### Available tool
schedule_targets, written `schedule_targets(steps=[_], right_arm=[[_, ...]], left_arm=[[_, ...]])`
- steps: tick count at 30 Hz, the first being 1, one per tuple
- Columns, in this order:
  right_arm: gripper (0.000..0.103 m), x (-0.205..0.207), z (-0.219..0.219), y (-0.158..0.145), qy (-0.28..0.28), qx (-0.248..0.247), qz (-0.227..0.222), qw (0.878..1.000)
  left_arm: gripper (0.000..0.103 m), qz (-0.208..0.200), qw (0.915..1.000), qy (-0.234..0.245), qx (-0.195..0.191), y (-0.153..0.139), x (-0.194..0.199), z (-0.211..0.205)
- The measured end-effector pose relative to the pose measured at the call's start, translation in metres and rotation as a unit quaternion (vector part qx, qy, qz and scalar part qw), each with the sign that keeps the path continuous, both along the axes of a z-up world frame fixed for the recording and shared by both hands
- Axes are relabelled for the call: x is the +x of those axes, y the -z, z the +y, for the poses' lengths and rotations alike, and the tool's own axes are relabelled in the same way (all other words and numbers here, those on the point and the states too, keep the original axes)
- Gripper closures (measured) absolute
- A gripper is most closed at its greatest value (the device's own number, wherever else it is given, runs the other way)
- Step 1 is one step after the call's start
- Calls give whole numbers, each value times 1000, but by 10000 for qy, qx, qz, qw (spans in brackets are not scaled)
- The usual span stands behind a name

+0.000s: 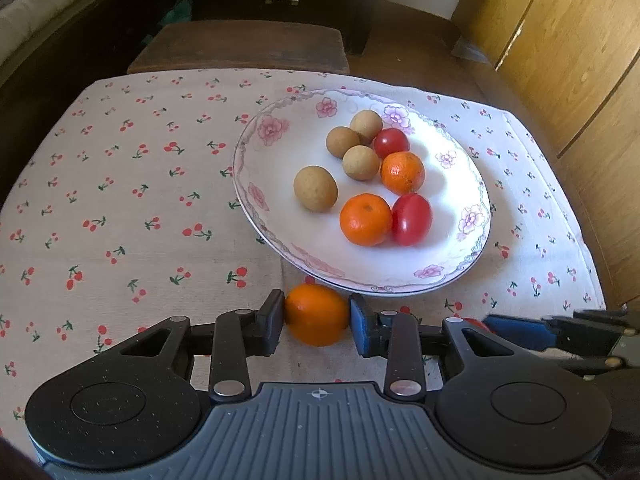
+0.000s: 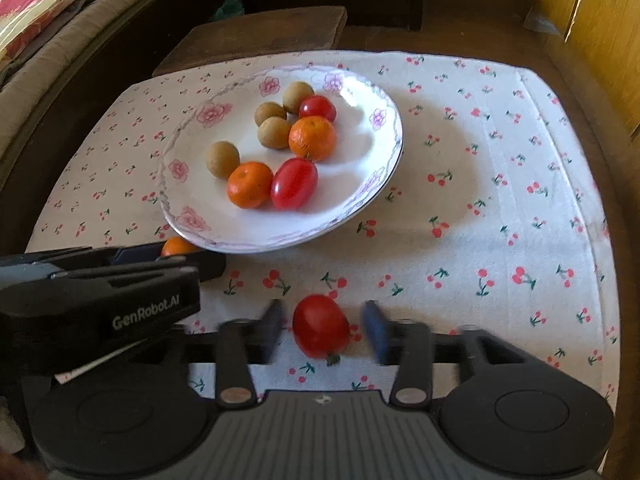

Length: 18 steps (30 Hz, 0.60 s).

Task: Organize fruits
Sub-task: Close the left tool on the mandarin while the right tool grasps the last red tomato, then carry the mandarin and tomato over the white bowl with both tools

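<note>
While your left gripper (image 1: 317, 316) clamps a mandarin (image 1: 316, 314) just short of the plate (image 1: 256, 204), your right gripper (image 2: 324, 330) stands parted around a tomato (image 2: 320, 330) on the cloth (image 2: 460, 200), apparently ready to grasp.

The plate (image 2: 384, 160) is taking up the far left of the tablecloth (image 2: 500, 208), its near rim hanging just over the orange (image 1: 316, 314). The right side is lying open up to the cloth's right edge (only printed cherries there), while the left gripper (image 2: 176, 258) is crowding the near-left corner.
</note>
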State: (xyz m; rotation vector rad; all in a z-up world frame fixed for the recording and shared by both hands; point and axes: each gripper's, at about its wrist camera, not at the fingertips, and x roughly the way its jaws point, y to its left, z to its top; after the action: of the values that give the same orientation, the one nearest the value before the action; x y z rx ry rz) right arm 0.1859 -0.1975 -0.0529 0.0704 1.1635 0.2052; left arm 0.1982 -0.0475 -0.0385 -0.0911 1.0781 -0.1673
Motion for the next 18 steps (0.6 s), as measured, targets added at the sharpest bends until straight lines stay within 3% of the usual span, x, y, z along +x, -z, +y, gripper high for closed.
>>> schedule_targets(steps=[5,7,9,18], right_arm=[[30,-2,4,2,-57,120,-28,9999],[13,-2,2,3,-23,332,41,9994],[5,-3,2,5,-37,509,82,9987],[0,-8,7,8,-159,510,-71,9985]], left_arm=[[57,-12,10000,19,7,0,0,-1],[54,16,10000,18,-60,1,1,0],[52,19,10000,25,-82,1,2,0],[46,28,9999,47,-103,1,1,1]])
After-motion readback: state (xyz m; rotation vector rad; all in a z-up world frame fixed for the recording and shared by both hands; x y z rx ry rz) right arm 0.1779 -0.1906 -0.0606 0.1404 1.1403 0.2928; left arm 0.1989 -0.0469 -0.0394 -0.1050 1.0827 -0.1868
